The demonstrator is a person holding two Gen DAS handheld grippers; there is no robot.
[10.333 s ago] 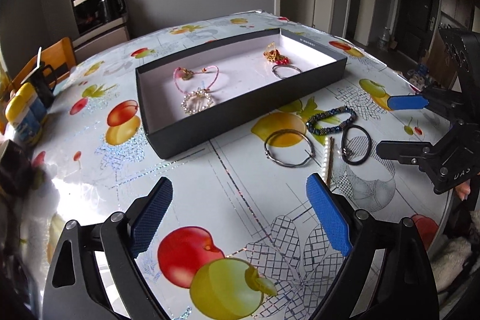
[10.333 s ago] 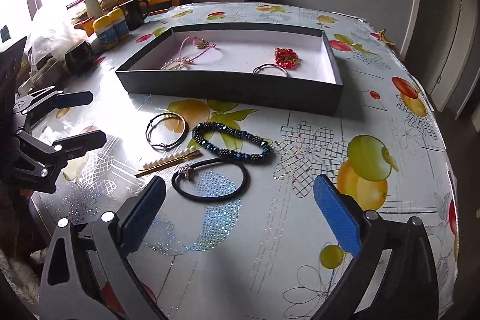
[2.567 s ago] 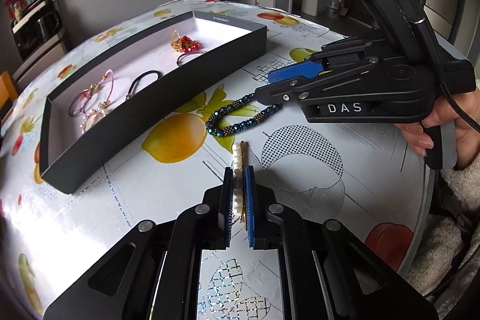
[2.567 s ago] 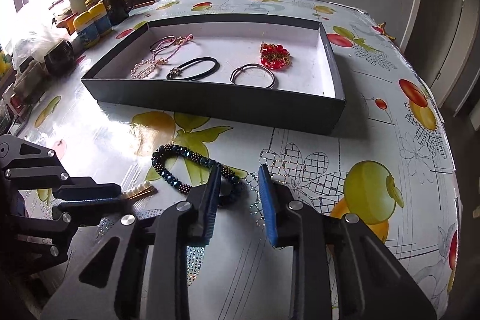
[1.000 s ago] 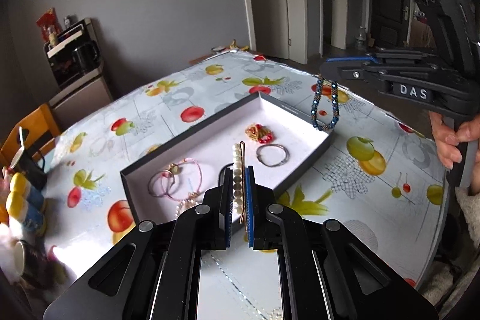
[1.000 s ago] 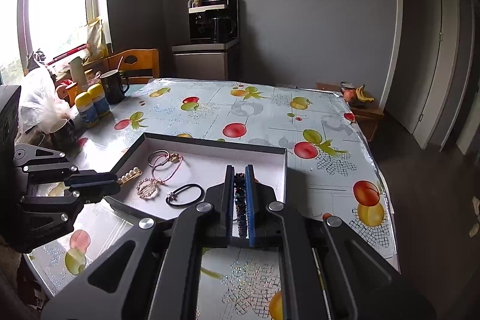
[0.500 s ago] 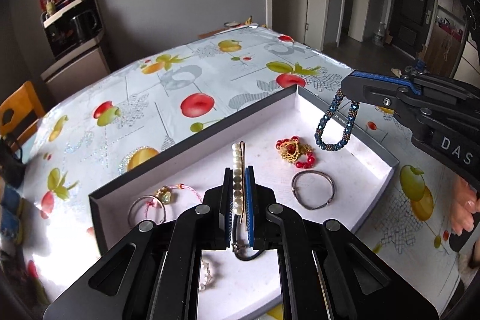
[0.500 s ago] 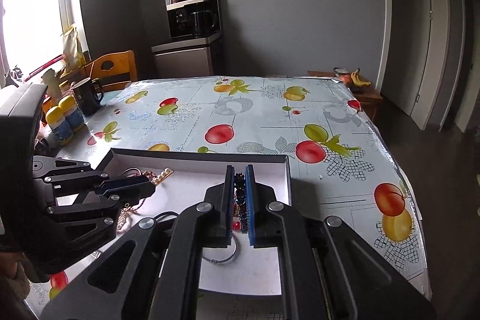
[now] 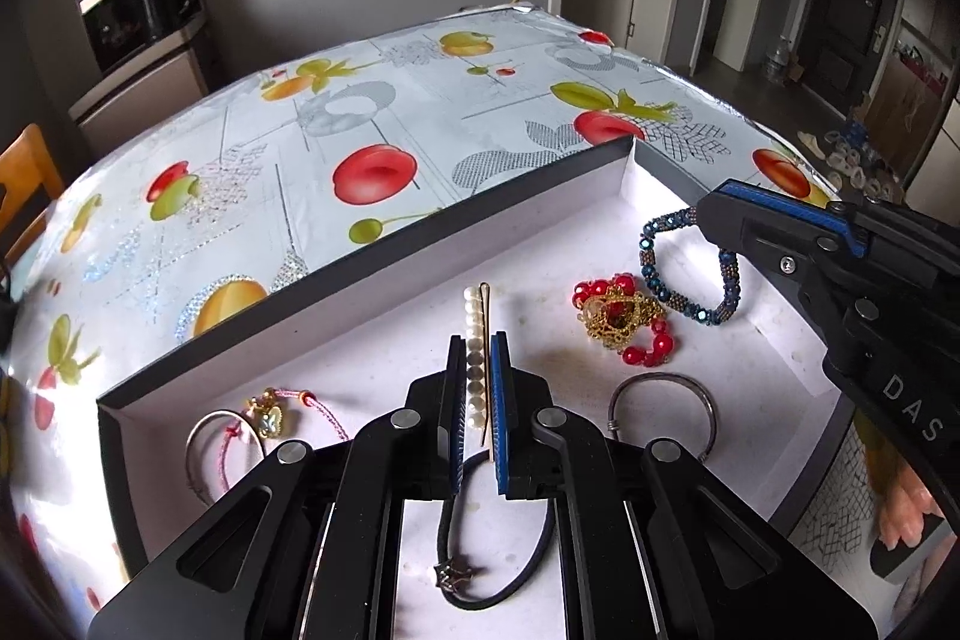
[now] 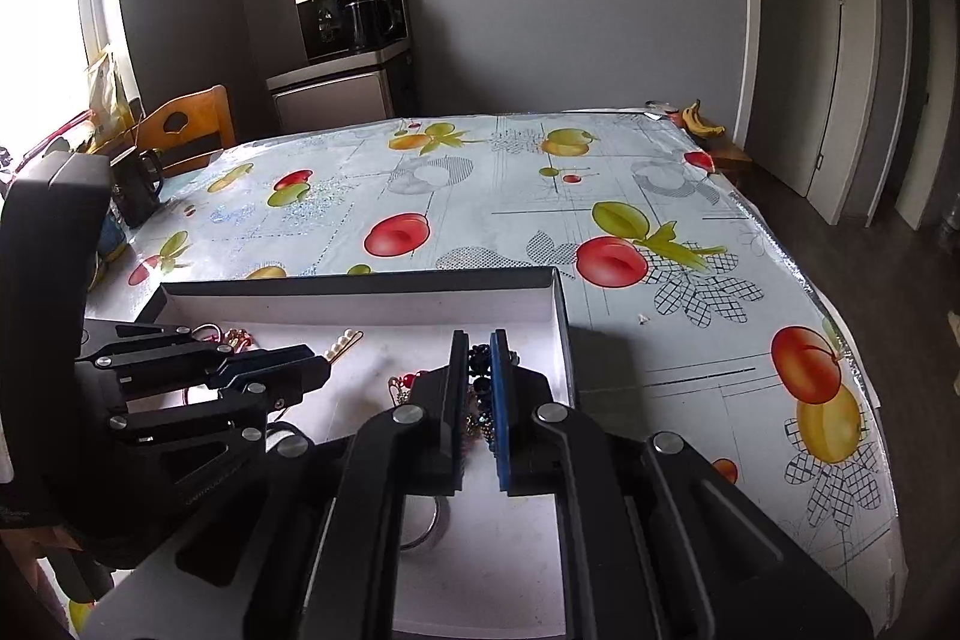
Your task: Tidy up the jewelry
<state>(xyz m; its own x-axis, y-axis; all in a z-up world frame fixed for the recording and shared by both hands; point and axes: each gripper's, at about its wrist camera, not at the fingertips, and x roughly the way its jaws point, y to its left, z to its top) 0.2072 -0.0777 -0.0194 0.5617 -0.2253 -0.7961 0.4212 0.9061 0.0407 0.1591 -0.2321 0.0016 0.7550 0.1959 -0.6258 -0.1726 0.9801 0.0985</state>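
Observation:
My left gripper (image 9: pixel 477 346) is shut on a pearl hair pin (image 9: pixel 474 334) and holds it low over the white floor of the black-walled box (image 9: pixel 372 256). My right gripper (image 10: pixel 477 346) is shut on a dark blue beaded bracelet (image 9: pixel 684 274), which hangs into the box's right end, close above the floor. In the box lie a red and gold piece (image 9: pixel 624 319), a silver bangle (image 9: pixel 660 412), a black hair tie (image 9: pixel 498 556), a pink cord bracelet (image 9: pixel 270 412) and a silver ring bangle (image 9: pixel 201 448). The hair pin tip also shows in the right wrist view (image 10: pixel 342 340).
The box sits on a table with a fruit-print cloth (image 10: pixel 540 196). A dark mug (image 10: pixel 135 190) and a wooden chair (image 10: pixel 186 130) are at the far left. A coffee machine on a cabinet (image 10: pixel 348 10) stands by the wall. Bananas (image 10: pixel 699 115) lie beyond the far corner.
Both grippers have come down lower and closer into the box, each still holding its piece. The bracelet now hangs near the box floor at the right end.

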